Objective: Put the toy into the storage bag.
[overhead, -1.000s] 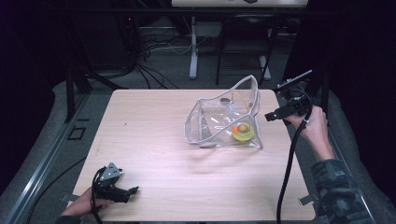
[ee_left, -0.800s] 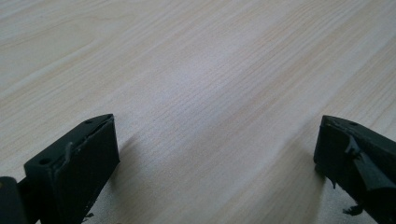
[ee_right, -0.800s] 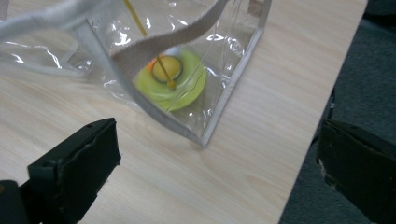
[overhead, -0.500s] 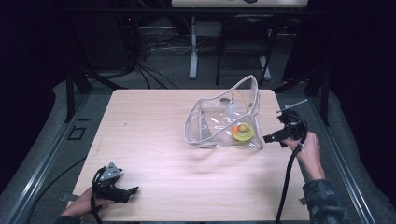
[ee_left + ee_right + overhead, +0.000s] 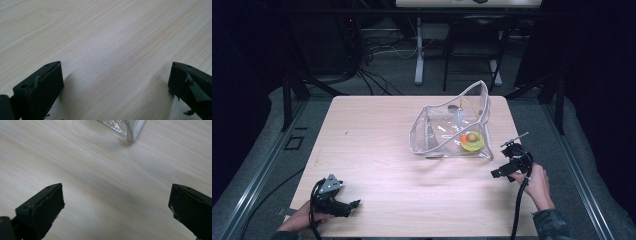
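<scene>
Clear plastic bag [image 5: 451, 131], no readable label, near right gripper [image 5: 504, 170].

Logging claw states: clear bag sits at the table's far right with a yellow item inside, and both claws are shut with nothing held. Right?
Not quite: both claws are open. The left claw and right claw each show their jaws wide apart over bare table in their own gripper views. The clear bag with the yellow item is as stated.
</scene>
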{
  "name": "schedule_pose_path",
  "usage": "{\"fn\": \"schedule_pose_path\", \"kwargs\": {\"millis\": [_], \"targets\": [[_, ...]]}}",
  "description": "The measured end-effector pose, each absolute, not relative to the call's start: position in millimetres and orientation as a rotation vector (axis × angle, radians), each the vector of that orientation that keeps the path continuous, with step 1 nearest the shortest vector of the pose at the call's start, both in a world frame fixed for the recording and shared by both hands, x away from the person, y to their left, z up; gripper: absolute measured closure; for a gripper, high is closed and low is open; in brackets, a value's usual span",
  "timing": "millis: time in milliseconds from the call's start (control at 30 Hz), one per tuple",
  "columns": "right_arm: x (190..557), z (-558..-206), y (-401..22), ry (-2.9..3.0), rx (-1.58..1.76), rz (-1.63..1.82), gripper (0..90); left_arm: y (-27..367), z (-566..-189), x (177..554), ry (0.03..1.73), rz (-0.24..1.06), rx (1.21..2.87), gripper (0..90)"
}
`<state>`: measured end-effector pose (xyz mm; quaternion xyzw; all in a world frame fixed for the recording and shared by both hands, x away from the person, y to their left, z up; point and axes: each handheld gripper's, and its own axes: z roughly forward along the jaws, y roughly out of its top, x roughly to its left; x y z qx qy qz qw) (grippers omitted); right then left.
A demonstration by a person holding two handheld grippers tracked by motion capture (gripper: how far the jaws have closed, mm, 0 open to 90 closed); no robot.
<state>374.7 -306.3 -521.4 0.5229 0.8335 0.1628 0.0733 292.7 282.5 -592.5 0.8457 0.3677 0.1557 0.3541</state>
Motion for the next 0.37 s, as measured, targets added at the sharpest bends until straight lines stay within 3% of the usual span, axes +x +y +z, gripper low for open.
{"fn": "schedule_pose_path", "kwargs": {"millis": [367], "targets": [[361.0,-525.8,-310.9,2.516,1.558,0.493,0.0,282.4,-592.5,292.7,0.951,0.403,2.186,0.0]]}}
